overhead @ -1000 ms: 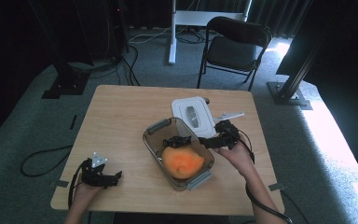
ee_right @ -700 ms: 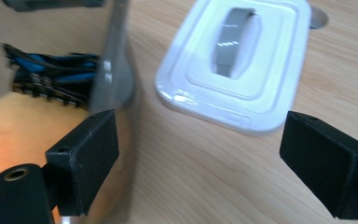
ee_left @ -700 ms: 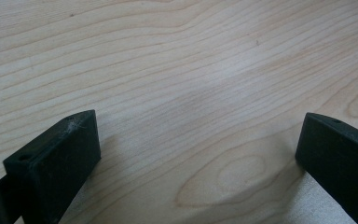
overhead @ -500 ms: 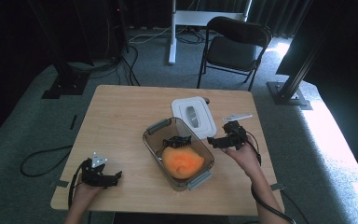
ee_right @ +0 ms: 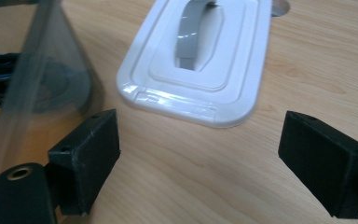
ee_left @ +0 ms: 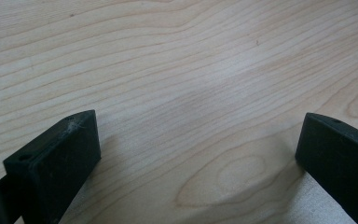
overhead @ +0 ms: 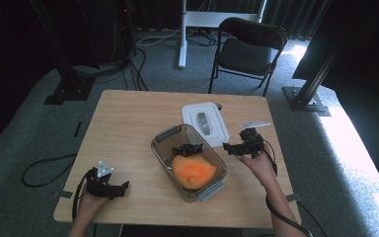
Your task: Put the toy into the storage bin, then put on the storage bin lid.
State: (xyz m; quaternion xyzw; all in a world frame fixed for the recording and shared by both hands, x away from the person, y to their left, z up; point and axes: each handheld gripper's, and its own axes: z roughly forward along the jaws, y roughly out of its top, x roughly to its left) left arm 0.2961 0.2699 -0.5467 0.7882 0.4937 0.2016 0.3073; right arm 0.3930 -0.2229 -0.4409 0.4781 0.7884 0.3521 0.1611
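The right gripper (overhead: 238,146) has drawn back from the clear container (overhead: 191,163), fingers wide and empty beside the white lid (overhead: 206,123), so the black item (overhead: 187,149) inside looks delivered; left gripper (overhead: 109,187) rests open on the counter (overhead: 128,118).

We see a clear rectangular plastic container (overhead: 190,160) with grey end latches sitting open and upright, turned at an angle, near the middle of the surface toward its near edge. Inside it lie a soft orange lump (overhead: 192,170) at the near end and a small black tangled item (overhead: 187,148) at the far end. Just beside its far right corner, a white rectangular lid with a grey handle (overhead: 205,123) lies flat.
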